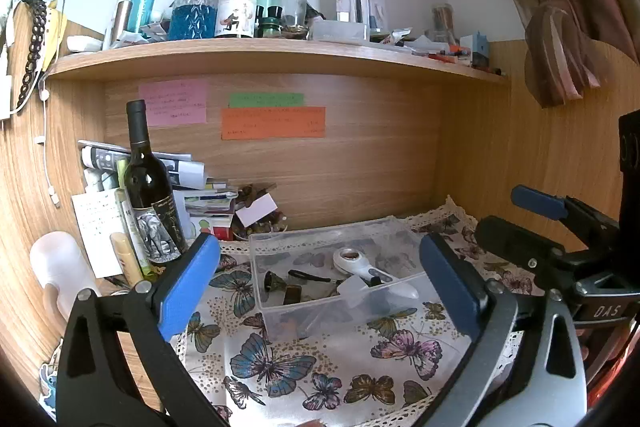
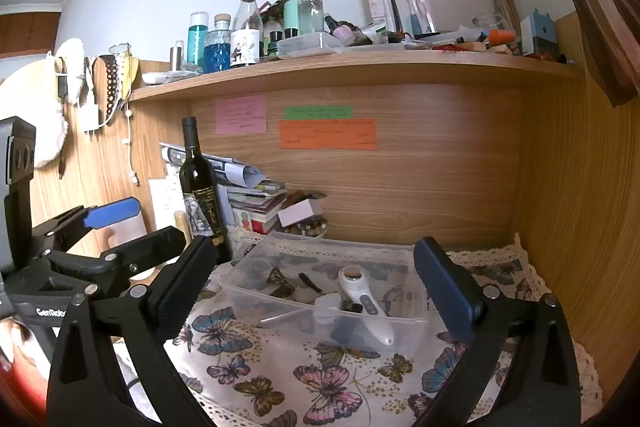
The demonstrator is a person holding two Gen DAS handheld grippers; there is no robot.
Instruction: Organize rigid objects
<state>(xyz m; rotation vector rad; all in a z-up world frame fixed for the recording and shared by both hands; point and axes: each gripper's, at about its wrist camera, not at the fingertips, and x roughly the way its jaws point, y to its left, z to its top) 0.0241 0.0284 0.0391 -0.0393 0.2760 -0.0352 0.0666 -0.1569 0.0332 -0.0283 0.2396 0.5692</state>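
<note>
A clear plastic bin stands on the butterfly cloth. In it lie a white handheld device, a small bell, a thin black piece and a small clear cup. My left gripper is open and empty, its blue pads on either side of the bin. My right gripper is open and empty, also facing the bin. Each gripper shows at the edge of the other's view: the right one, the left one.
A dark wine bottle stands left of the bin, with papers and books behind it. A white bottle stands far left. A crowded shelf runs above. Wooden walls close in the back and right.
</note>
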